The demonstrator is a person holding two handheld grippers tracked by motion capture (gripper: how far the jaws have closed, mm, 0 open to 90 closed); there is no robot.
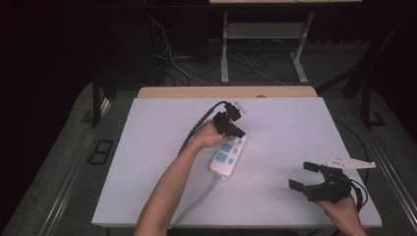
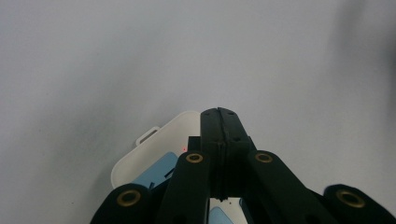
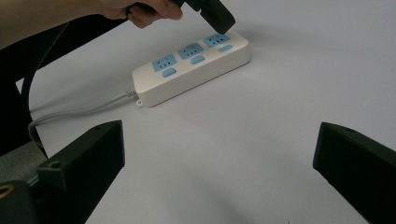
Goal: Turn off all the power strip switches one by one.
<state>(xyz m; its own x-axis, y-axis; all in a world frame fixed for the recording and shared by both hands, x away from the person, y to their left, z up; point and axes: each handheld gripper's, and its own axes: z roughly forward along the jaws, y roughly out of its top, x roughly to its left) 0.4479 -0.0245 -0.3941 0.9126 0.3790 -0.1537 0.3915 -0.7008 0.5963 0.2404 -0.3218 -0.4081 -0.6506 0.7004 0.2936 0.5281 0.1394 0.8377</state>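
A: L hand-held gripper [image 1: 237,129] is seen with jaws pressed together, nothing held between them, tip set down at the far end of the white power strip [image 1: 227,155], by the last blue socket and its switch [image 3: 225,47].

B: And the strip's position?

A: Laid flat near the middle of the counter [image 1: 147,147], grey cord [image 1: 196,201] trailed back toward the near edge. It isn't held by anything.

B: Risk, then?

A: Since the strip is pinned by nothing, an off-centre push could probably make it skid or pivot about the cord end. The closed tip could also slip off the small switch onto the socket face, so the press would be missed.

B: R side?

A: R hand-held gripper [image 1: 305,176] is held wide open, empty, well apart near the counter's right corner. No bracing is given from there; a hard press could tip the far end.
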